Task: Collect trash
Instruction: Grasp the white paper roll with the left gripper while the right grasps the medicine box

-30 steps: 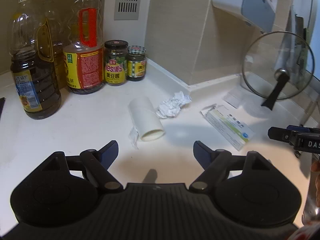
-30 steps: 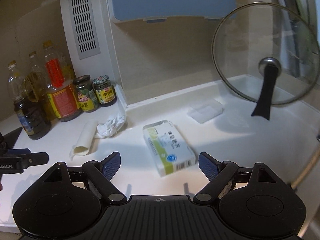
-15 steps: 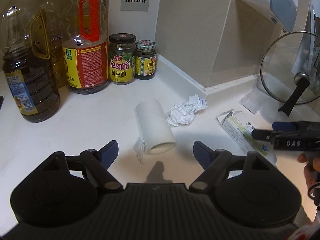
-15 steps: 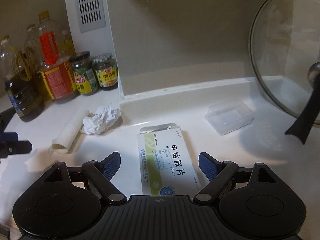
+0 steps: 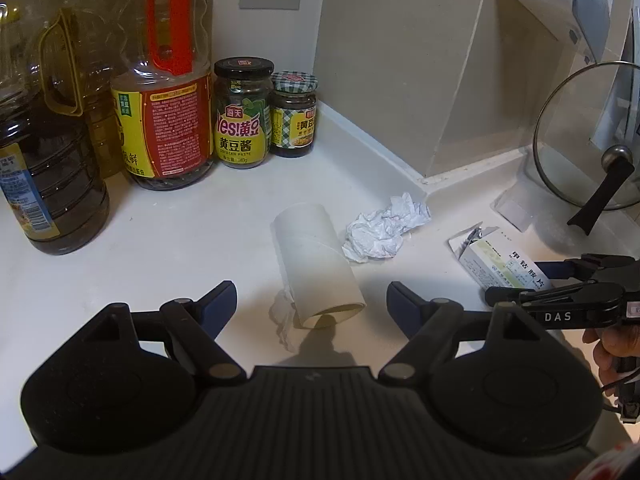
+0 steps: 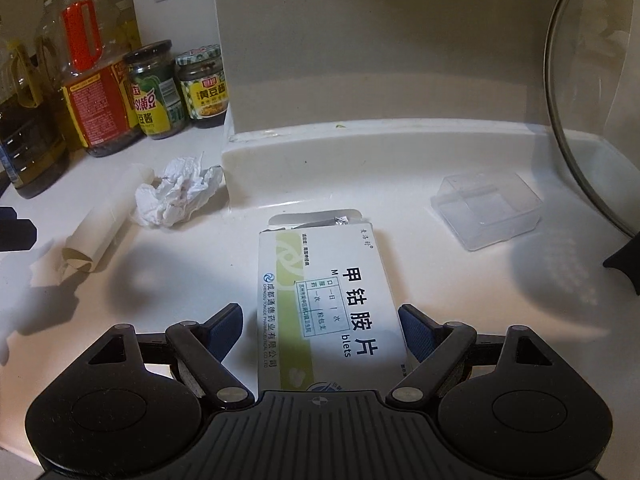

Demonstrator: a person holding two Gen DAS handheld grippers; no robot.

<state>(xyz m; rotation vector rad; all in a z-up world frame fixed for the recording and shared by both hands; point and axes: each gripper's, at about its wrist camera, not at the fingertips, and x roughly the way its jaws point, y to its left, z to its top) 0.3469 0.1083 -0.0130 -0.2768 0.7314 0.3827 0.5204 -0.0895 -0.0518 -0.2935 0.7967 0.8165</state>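
A white cardboard tube (image 5: 318,266) lies on the white counter, its near end between the fingers of my open left gripper (image 5: 311,300). A crumpled white tissue (image 5: 384,230) lies just right of it. A white and green medicine box (image 6: 328,308) with an open far flap lies flat; my open right gripper (image 6: 321,326) straddles its near half, one finger at each side. The tube (image 6: 106,220) and the tissue (image 6: 176,194) show at the left of the right wrist view. The box (image 5: 502,266) and the right gripper (image 5: 520,280) show at the right of the left wrist view.
Oil bottles (image 5: 160,80) and two sauce jars (image 5: 242,114) stand against the back wall at left. A glass pot lid (image 5: 592,148) leans at the right. A clear plastic box (image 6: 486,210) sits beyond the medicine box. A raised ledge (image 6: 360,152) runs along the wall.
Both grippers moved forward and down. The tube now lies between the left fingers, and the medicine box now lies between the right fingers. Both stay open.
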